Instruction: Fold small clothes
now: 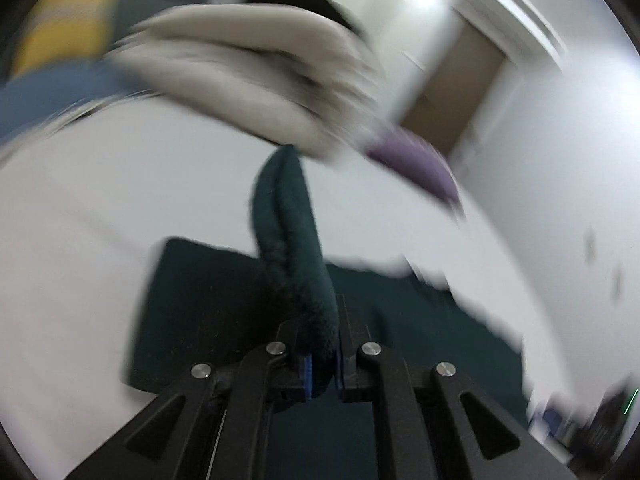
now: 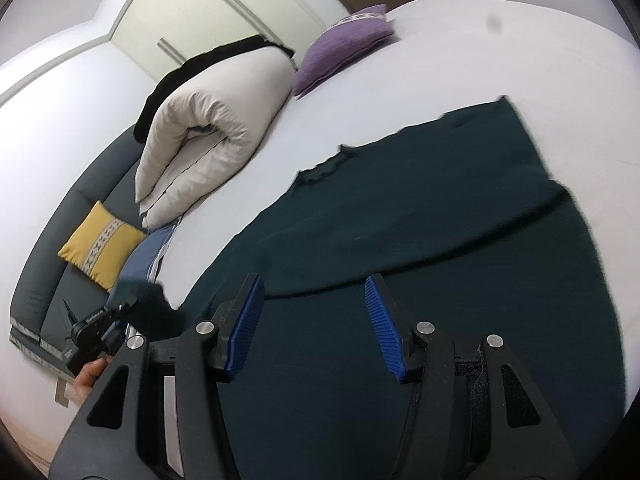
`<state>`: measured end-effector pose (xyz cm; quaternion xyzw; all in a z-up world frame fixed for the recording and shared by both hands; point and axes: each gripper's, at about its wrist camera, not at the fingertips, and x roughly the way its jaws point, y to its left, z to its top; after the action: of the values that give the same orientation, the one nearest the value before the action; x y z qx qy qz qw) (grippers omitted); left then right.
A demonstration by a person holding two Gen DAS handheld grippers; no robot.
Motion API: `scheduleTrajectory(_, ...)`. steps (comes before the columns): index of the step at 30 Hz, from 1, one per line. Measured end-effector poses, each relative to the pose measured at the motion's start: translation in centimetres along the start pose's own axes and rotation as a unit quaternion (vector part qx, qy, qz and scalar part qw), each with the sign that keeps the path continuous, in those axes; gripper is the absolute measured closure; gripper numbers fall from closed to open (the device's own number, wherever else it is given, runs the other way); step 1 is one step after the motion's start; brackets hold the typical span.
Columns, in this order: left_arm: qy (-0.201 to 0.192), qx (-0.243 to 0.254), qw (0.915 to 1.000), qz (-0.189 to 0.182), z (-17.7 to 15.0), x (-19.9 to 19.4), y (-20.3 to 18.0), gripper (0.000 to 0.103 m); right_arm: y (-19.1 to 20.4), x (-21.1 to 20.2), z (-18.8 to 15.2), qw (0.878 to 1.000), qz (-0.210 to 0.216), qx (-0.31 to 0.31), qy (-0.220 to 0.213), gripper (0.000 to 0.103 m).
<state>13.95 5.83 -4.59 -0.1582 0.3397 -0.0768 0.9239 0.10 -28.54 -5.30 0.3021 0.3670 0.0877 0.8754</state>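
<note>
White bed (image 2: pixel 460 60) carries a dark green garment (image 2: pixel 420 220) spread flat near its front edge. My left hand-held gripper (image 1: pixel 322 364) is clamped on a bunched fold of that garment, lifting it. My right hand-held gripper (image 2: pixel 316 328) hovers half open above the cloth, gripping nothing.
</note>
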Motion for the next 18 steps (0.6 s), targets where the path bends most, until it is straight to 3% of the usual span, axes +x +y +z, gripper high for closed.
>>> scheduleTrajectory(3, 0.046, 0.119, 0.9918, -0.001, -4.7, 4.0, -7.8, 0.090, -2.4, -0.7, 0.3, 1.000, -0.009, 0.018, -0.002, 0.051)
scheduleTrajectory(5, 0.086, 0.168, 0.9820, 0.004, -7.5, 6.3, -10.4, 0.073, -3.6, -0.8, 0.3, 0.999, -0.014, 0.029, 0.003, 0.051)
scheduleTrajectory(6, 0.109, 0.187, 0.9763, 0.013, -8.7, 7.4, -11.2, 0.058, -4.1, -0.7, 0.3, 0.999, -0.018, 0.032, 0.010, 0.051)
scheduleTrajectory(7, 0.117, 0.195, 0.9735, 0.016, -9.5, 7.6, -11.4, 0.043, -4.4, -0.4, 0.2, 0.999, -0.023, 0.034, 0.018, 0.051)
scheduleTrajectory(10, 0.109, 0.211, 0.9712, 0.015, -10.4, 6.0, -11.6, 0.015, -4.7, 0.8, -0.1, 0.998, -0.028, 0.038, 0.043, 0.049)
scheduleTrajectory(14, 0.092, 0.202, 0.9750, -0.007, -10.2, 2.3, -9.9, 0.007, -3.6, 3.8, -0.3, 0.997, -0.018, 0.037, 0.068, 0.032)
scheduleTrajectory(18, 0.079, 0.136, 0.9862, -0.052, -8.8, -1.5, -5.2, 0.007, -0.6, 7.4, -0.5, 0.995, 0.008, 0.014, 0.103, 0.032)
